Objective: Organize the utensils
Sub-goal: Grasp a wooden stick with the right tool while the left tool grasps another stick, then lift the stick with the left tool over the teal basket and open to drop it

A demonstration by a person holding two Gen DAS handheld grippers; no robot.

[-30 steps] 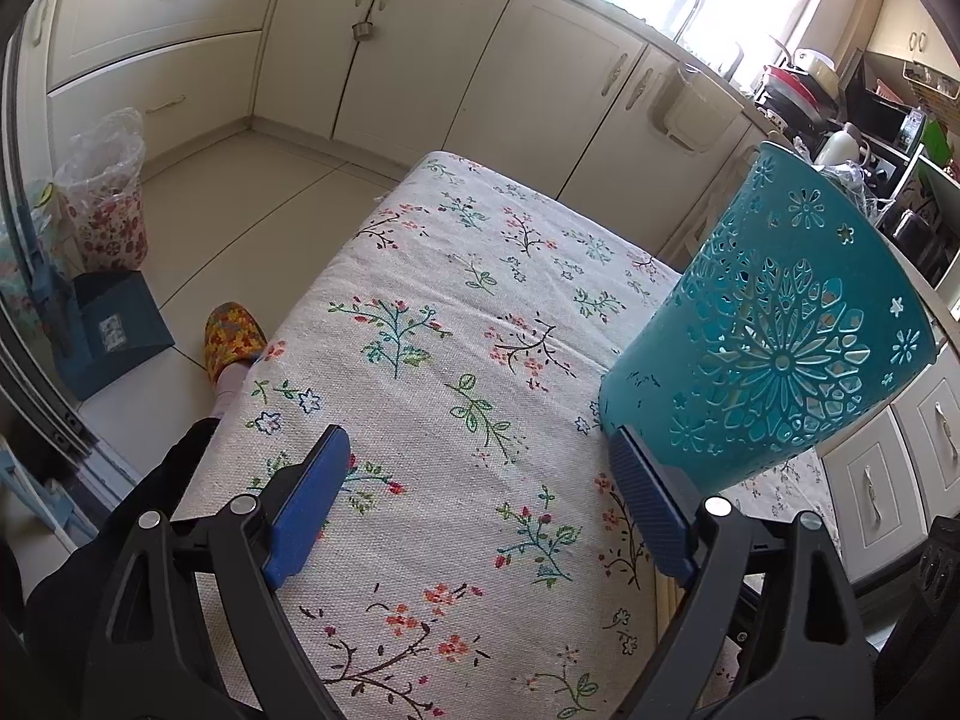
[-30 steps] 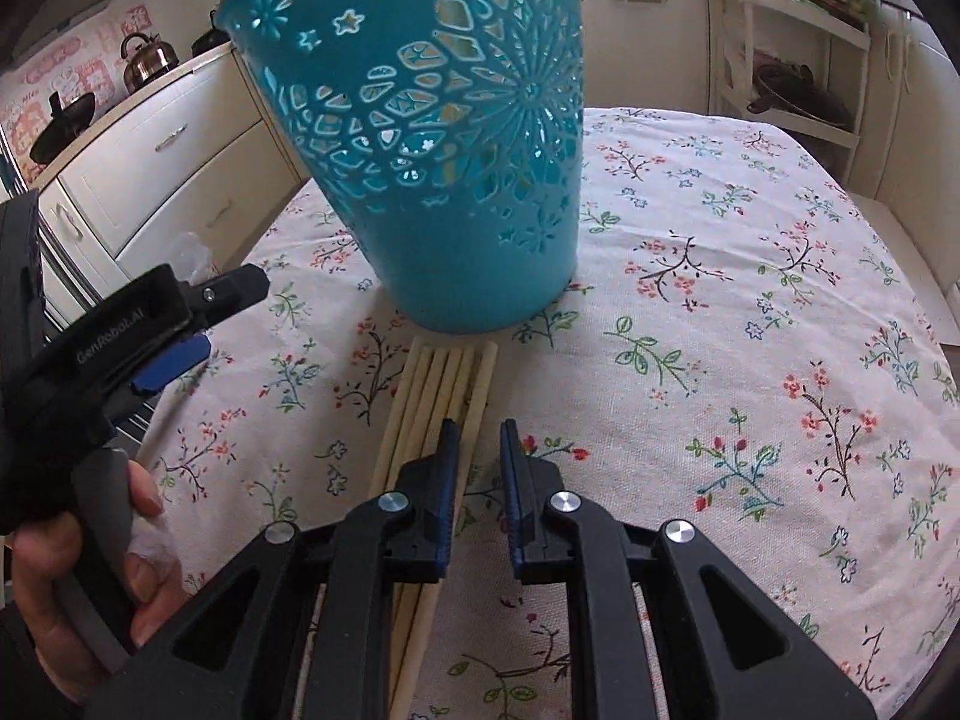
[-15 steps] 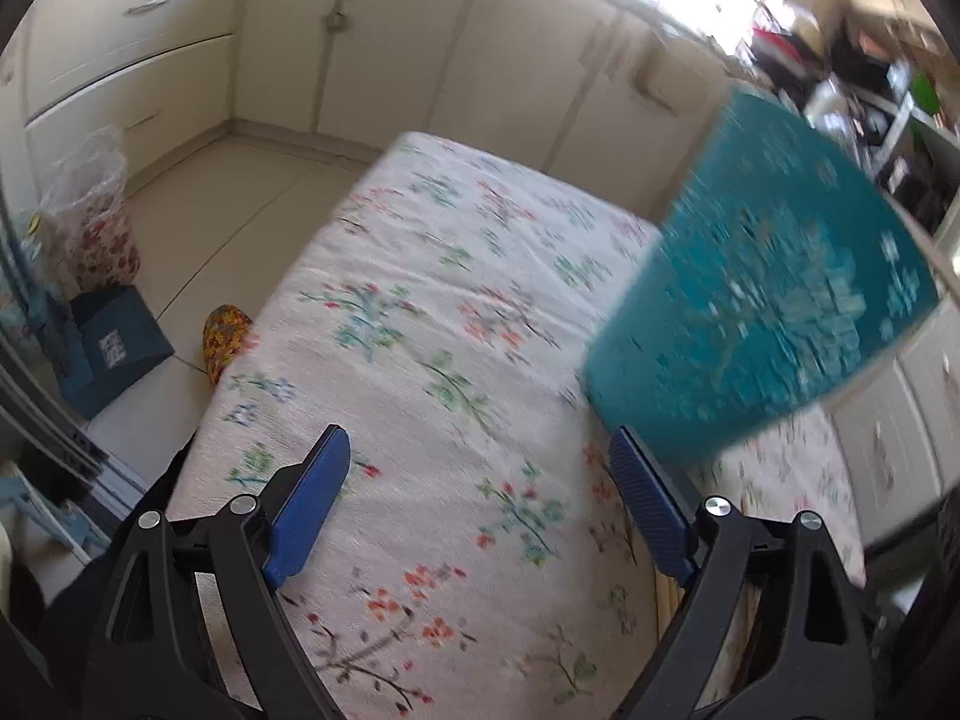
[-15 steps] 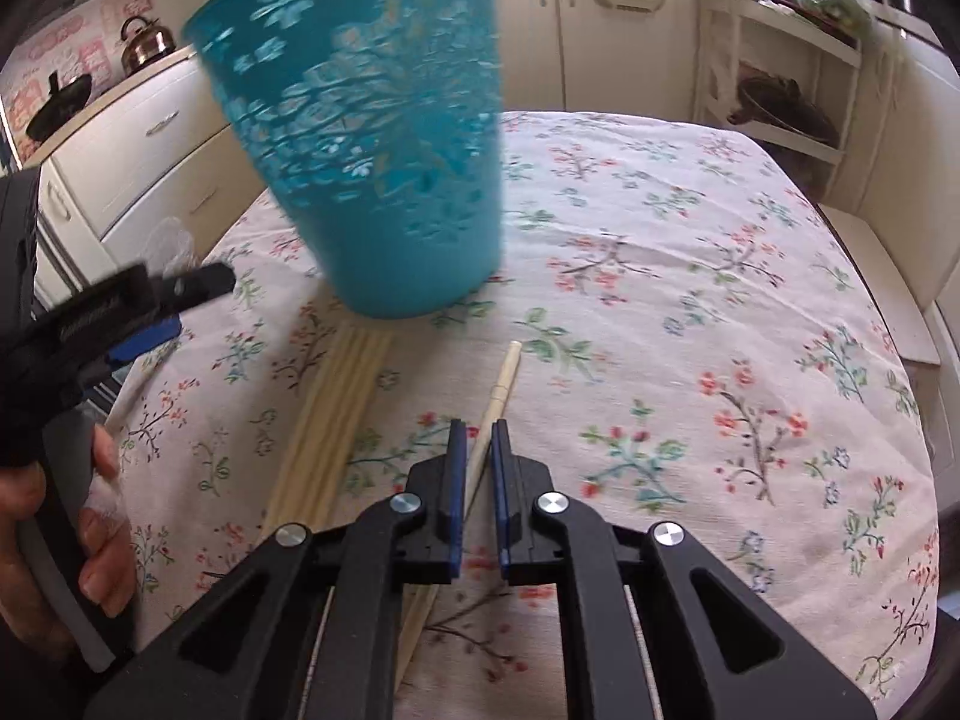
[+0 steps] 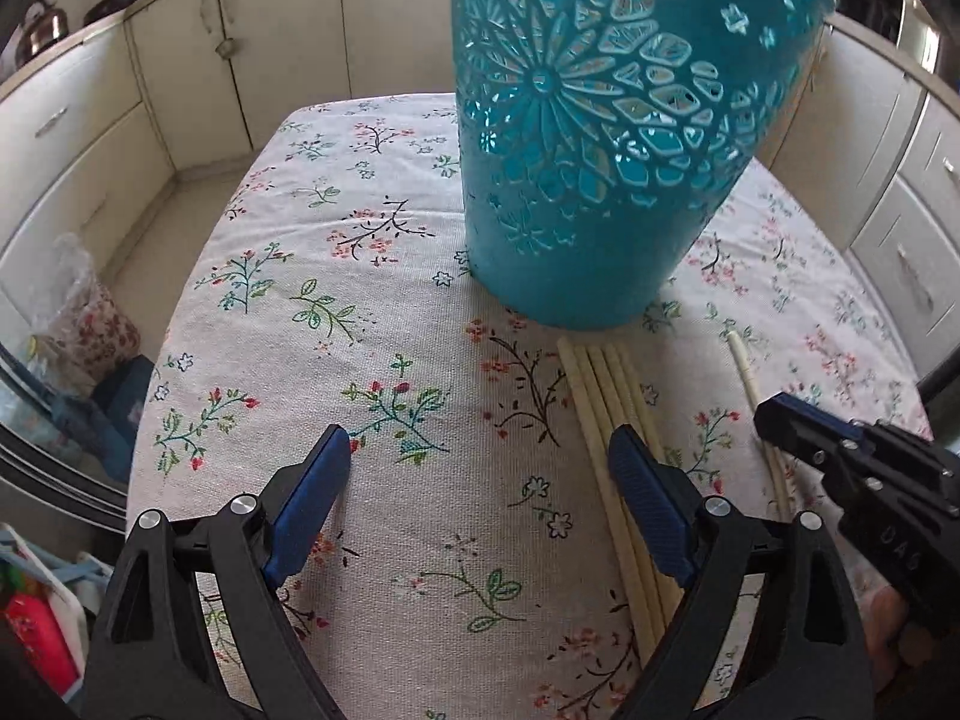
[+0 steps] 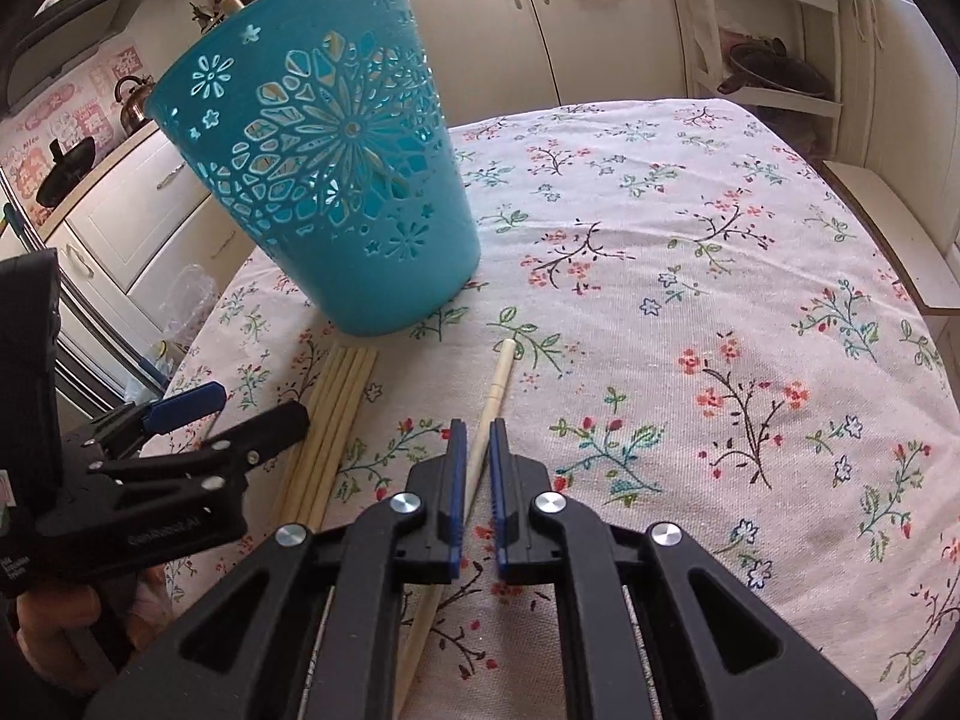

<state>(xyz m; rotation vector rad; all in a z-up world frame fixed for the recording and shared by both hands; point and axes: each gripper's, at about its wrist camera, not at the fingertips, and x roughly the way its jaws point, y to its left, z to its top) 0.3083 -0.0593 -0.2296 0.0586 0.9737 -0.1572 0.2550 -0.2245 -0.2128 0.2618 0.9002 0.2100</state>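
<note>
A teal cut-out basket (image 5: 606,138) (image 6: 336,180) stands on the floral tablecloth. A row of pale chopsticks (image 5: 606,420) (image 6: 336,414) lies just in front of it. My right gripper (image 6: 474,450) is shut on one chopstick (image 6: 495,384), pulled apart from the row to the right; this chopstick also shows in the left wrist view (image 5: 747,369). My left gripper (image 5: 480,480) is wide open and empty, low over the cloth, its right finger (image 5: 648,504) over the chopstick row. The right gripper appears in the left wrist view (image 5: 840,456).
The table (image 6: 720,252) is covered with the floral cloth; its edges drop off on the left and right. Cream kitchen cabinets (image 5: 198,60) surround it. A shelf rack (image 6: 774,48) stands behind. A plastic bag (image 5: 78,312) sits on the floor at left.
My right gripper closed on one chopstick and drew it right, away from the row. My left gripper swung right, bringing the basket and chopsticks into its view.
</note>
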